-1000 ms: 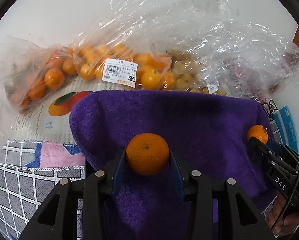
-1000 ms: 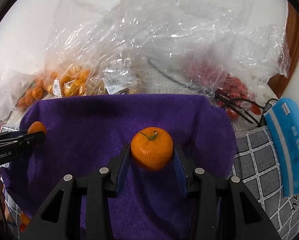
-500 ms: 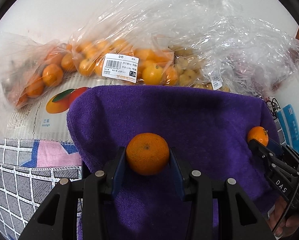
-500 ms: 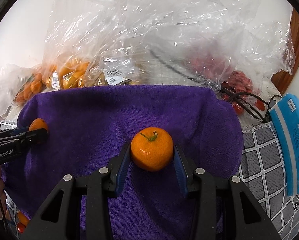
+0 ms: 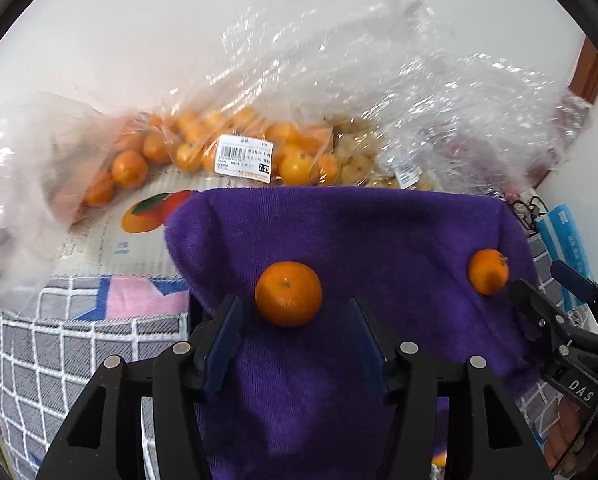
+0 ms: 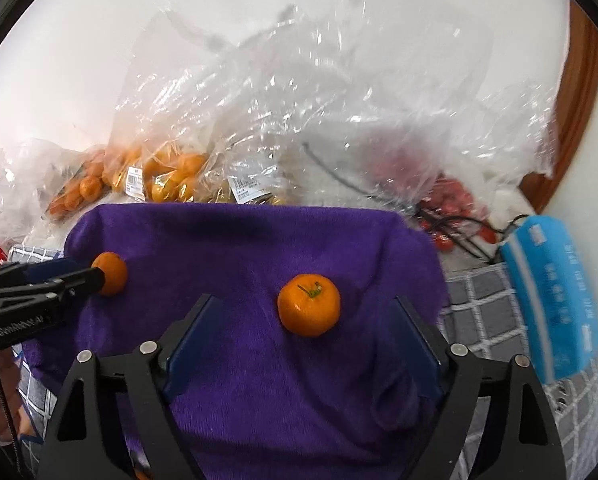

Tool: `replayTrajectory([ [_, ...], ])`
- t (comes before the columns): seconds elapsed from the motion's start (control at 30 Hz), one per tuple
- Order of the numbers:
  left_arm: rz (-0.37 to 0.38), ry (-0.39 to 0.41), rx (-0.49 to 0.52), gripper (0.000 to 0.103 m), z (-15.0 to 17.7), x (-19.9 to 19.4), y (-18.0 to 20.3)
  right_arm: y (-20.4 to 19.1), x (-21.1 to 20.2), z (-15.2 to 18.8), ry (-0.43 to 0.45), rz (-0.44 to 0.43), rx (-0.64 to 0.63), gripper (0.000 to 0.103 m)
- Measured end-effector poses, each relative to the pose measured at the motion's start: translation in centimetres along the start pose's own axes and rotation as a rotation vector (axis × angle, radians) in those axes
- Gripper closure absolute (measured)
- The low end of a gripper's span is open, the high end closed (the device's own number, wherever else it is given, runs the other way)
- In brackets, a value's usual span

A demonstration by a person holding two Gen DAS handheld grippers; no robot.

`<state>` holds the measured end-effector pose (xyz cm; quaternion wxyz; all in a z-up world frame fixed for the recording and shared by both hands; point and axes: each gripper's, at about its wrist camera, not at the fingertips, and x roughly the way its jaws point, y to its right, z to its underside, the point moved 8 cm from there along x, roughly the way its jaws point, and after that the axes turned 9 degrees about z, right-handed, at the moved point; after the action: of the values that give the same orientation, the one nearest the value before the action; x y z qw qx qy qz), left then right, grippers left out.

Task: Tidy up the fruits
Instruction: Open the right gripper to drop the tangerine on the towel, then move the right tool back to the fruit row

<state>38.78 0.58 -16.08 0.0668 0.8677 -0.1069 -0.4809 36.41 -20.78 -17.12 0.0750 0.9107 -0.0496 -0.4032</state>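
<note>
Two mandarins lie on a purple towel. In the left wrist view one mandarin sits just ahead of my open left gripper, free of the pads. The other mandarin lies to the right by the right gripper's tip. In the right wrist view the stemmed mandarin rests on the towel ahead of my wide open right gripper. The left mandarin shows beside the left gripper's fingers.
Clear plastic bags of small oranges and red fruit lie behind the towel against a white wall. A blue pack lies at the right. A grey checked cloth covers the surface. Black cables lie near the red fruit.
Both grippers have opened and let go of their mandarins, which now rest on the purple towel. Both grippers have drawn back a little.
</note>
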Motion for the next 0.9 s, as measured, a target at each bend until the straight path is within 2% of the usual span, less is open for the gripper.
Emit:
replayTrajectory([
  [0.17,0.002,0.06,0.005,0.05,0.8,-3.6,0.9,1.9,-2.8,1.3,-0.023,0.061,0.07,0.016],
  [0.27,0.008,0.091,0.018,0.05,1.6,-5.9,1.4,2.8,-4.5,2.2,-0.024,0.035,0.106,0.016],
  [0.5,-0.005,0.147,0.029,0.05,5.0,-10.6,2.1,3.5,-9.7,4.2,0.063,0.011,0.16,0.016],
  [0.57,0.0,0.148,0.033,0.05,5.8,-11.2,2.4,3.2,-10.9,4.8,0.081,-0.027,0.142,0.016],
  [0.7,-0.007,0.175,0.039,0.05,7.6,-12.9,2.8,3.6,-12.6,5.9,0.107,0.011,0.149,0.016],
  [0.9,-0.016,0.19,0.042,0.05,10.1,-14.3,2.9,2.9,-14.3,7.9,0.134,-0.03,0.143,0.016],
])
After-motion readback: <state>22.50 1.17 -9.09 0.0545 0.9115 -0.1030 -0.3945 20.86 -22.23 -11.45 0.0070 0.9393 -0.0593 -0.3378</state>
